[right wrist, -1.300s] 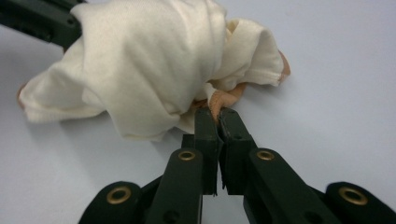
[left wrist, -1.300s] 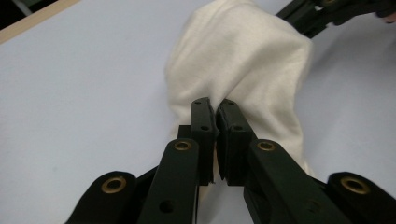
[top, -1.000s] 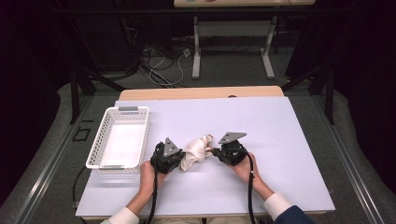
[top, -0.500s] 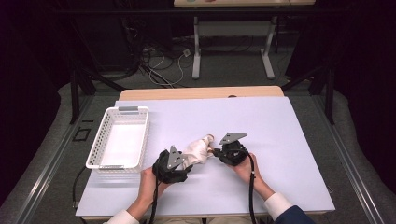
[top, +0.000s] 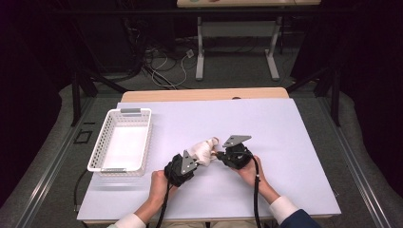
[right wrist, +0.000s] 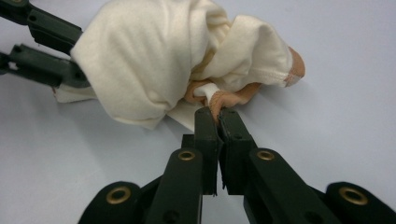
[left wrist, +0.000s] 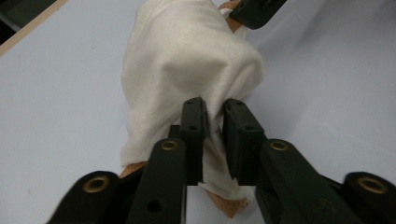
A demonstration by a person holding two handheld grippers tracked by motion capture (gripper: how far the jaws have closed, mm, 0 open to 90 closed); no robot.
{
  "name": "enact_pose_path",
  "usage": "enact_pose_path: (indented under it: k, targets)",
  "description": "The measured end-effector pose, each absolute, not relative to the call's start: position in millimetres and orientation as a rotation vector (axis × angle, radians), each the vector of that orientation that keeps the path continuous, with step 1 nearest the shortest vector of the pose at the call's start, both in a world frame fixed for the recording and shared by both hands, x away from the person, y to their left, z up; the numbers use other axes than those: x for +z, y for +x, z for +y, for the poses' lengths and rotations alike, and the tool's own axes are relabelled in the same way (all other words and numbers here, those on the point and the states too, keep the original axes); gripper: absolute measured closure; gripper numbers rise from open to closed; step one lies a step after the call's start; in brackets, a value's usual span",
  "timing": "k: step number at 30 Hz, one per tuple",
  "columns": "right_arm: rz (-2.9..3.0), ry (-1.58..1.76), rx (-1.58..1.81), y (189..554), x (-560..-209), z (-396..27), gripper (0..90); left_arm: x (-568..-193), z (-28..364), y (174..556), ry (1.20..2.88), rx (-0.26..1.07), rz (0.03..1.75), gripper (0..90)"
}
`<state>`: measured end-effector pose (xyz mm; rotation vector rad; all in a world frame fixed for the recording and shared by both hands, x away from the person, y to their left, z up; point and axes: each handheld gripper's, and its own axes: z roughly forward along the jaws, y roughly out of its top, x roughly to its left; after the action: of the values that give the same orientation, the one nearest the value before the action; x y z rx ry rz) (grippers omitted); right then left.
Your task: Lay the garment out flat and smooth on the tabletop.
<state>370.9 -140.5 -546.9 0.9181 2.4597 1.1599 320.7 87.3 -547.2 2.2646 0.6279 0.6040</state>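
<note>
High view: both grippers' fingers pinch an unmarked cream cloth [top: 203, 152].

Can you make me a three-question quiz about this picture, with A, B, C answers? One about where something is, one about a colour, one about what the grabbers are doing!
1. Where is the white plastic mesh basket?
A. left part of table
B. right part
C. on the floor

2. What colour trims the cream crumpled cloth?
A. green
B. peach-orange
C. blue

3. What is the right gripper doing?
A. hanging open
B. pinching the cloth's edge
C. holding the basket

Answers: 1 A, it sits left of both hands. 2 B, the hem is peach-orange. 3 B, its jaws clamp the trim; the left gripper has just closed on the cloth too.
</note>
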Motion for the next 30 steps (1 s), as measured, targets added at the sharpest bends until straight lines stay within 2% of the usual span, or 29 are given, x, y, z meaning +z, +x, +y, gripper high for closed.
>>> enact_pose_path:
  k: [7,14,30]
  targets:
    - [2.464,0.921,1.156,370.9,-545.1,-142.2,86.9,-539.0,98.1,330.2,2.218,0.63,0.677,87.3]
    - [2.455,0.93,1.166,371.3,-543.4,-144.6,86.9,-533.7,113.6,345.9,2.157,0.613,0.767,87.2]
    - [2.446,0.952,1.164,373.7,-541.8,-150.3,86.9,-539.6,122.4,361.6,2.145,0.637,0.858,85.5]
